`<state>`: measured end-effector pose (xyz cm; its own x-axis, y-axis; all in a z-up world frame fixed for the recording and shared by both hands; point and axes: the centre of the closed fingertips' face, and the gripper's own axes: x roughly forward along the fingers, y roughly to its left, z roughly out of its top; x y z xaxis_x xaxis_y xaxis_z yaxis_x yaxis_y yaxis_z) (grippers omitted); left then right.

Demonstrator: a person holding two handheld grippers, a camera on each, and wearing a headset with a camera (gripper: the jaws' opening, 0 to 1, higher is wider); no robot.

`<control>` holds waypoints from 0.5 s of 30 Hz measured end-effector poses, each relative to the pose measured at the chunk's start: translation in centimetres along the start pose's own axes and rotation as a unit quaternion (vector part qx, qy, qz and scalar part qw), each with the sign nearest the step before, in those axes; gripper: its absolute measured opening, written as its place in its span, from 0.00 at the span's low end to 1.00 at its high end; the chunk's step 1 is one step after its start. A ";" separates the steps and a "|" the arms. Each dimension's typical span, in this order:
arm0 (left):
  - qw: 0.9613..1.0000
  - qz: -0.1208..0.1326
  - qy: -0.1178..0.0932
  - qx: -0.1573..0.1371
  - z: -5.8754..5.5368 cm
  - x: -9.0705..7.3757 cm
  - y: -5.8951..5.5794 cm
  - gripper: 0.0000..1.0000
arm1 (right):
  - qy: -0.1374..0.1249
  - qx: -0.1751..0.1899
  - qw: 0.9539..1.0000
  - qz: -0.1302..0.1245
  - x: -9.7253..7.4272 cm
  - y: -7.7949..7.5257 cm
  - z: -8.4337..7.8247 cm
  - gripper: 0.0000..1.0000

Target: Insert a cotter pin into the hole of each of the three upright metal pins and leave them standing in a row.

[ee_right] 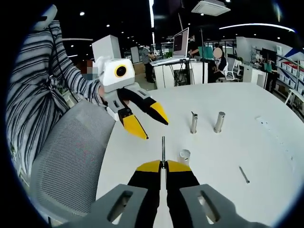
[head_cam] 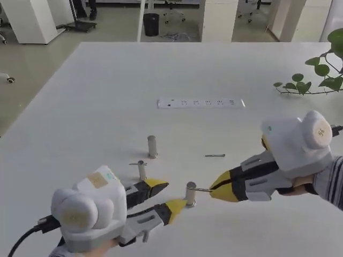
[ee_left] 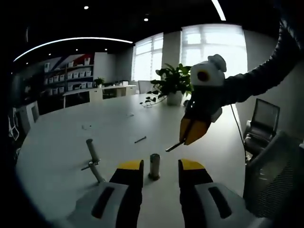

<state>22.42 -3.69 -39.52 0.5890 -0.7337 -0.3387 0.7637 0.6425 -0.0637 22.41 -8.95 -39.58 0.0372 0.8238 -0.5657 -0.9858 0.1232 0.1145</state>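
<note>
Matte white table (head_cam: 107,96); left tongs (head_cam: 174,194) agape beside steel cylinder (head_cam: 190,195); right tongs (head_cam: 213,189) pinching thin cotter pin (head_cam: 202,189).

Power strip (head_cam: 201,102), leafy plant (head_cam: 321,75), white table (head_cam: 107,96)

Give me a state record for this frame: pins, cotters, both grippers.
near pin: upright, no cotter through it
middle pin: upright, cotter through its top
far pin: upright, bare
held cotter pin: level, tip at the near pin's top
spare cotter pin: lying on the table
left gripper: open, jaws either side of the near pin
right gripper: shut on the held cotter pin
</note>
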 end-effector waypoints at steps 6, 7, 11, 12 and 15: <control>0.999 0.034 0.023 -0.015 -1.4 1.8 0.8 0.29 | 0.009 0.002 1.000 -0.004 0.1 -0.8 -0.9 0.00; 0.999 0.037 0.024 -0.021 -1.5 2.1 0.8 0.29 | 0.008 0.006 1.000 -0.004 0.1 -1.1 -1.1 0.00; 0.998 0.051 0.040 -0.018 -2.3 3.1 1.0 0.30 | 0.014 0.005 1.000 -0.004 0.2 -1.7 -1.8 0.00; 0.997 0.054 0.041 -0.021 -2.4 3.2 1.1 0.30 | 0.016 0.006 1.000 -0.004 0.3 -1.9 -2.0 0.00; 0.996 0.070 0.062 -0.017 -3.4 3.8 1.5 0.29 | 0.020 0.006 1.000 0.000 0.4 -2.1 -2.5 0.00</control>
<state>24.85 -4.77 -44.07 0.6498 -0.6056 -0.4593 0.6666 0.7444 -0.0385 24.11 -10.24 -42.12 0.0301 0.8014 -0.5973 -0.9836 0.1301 0.1250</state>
